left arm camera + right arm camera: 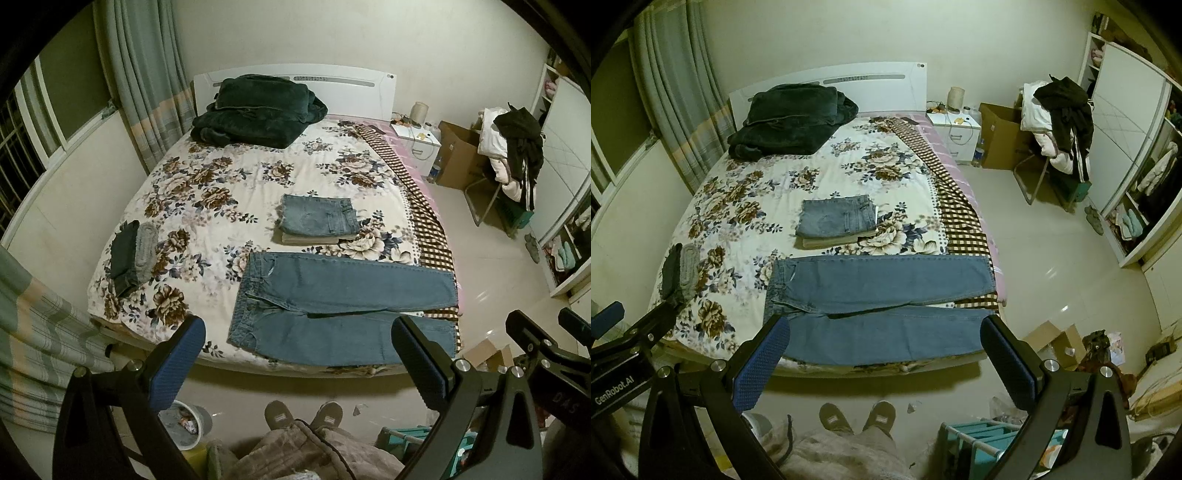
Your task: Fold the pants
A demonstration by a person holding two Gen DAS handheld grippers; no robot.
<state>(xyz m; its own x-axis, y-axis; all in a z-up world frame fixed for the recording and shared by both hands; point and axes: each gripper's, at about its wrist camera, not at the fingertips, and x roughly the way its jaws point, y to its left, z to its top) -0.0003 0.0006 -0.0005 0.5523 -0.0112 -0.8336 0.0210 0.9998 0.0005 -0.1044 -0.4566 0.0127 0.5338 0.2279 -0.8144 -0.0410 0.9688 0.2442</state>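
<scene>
Blue jeans (pixel 332 306) lie spread flat across the near end of the floral bed (pixel 207 192), waist to the left, legs reaching right; they also show in the right wrist view (pixel 879 299). A stack of folded jeans (pixel 319 219) over a tan garment sits behind them, also in the right wrist view (pixel 836 219). My left gripper (pixel 299 354) is open and empty, held above the floor before the bed's near edge. My right gripper (pixel 884 354) is open and empty at the same height; it shows at the right edge of the left wrist view (pixel 543 332).
Dark and grey folded items (pixel 133 254) lie at the bed's left. A dark green blanket (pixel 258 110) is at the headboard. A clothes-laden chair (pixel 1060 125), cardboard box (pixel 1001 136), nightstand (pixel 955 133) and wardrobe (pixel 1134 155) stand right. A teal rack (pixel 982 439) and the person's slippers (pixel 857 415) are near.
</scene>
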